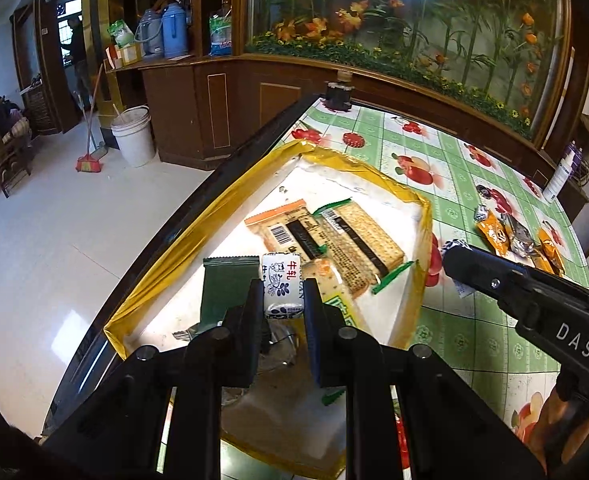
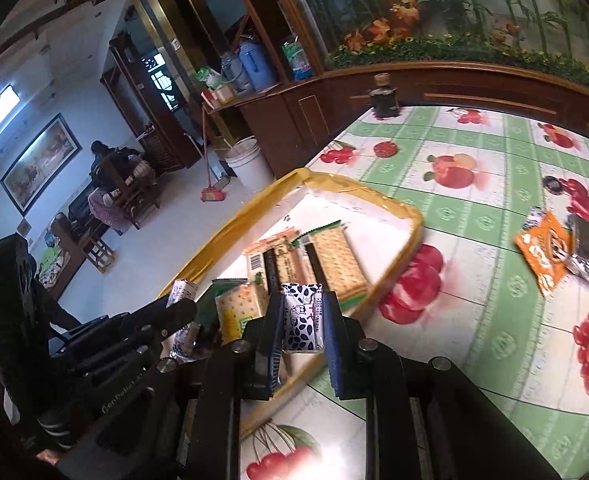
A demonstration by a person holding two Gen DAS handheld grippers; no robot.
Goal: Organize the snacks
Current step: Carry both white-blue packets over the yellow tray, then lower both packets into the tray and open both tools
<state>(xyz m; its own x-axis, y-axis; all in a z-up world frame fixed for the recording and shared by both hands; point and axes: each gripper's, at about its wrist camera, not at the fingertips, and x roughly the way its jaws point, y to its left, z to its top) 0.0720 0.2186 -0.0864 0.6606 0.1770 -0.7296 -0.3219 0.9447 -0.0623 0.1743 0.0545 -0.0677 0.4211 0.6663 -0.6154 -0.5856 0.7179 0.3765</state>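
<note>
Fruit-patterned green cloth is covering the bench (image 2: 474, 216). Nearest, the left gripper (image 1: 283, 292) is pinching a white candy (image 1: 281, 285) above the yellow-rimmed tray (image 1: 198, 236). The right gripper (image 2: 302, 316) is likewise clamping a second white candy (image 2: 303, 320) at the tray's near edge. Cracker packets (image 1: 334, 240) are lying inside the tray. Farther right, orange snack packets (image 2: 542, 250) are sitting loose on the cloth. A dark jar (image 2: 383, 98) is standing at the far edge.

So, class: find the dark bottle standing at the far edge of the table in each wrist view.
Left wrist view: dark bottle upper centre, at the table's far corner.
Right wrist view: dark bottle upper centre-right, same corner.
Shared landmark: yellow-rimmed tray in front of it.
</note>
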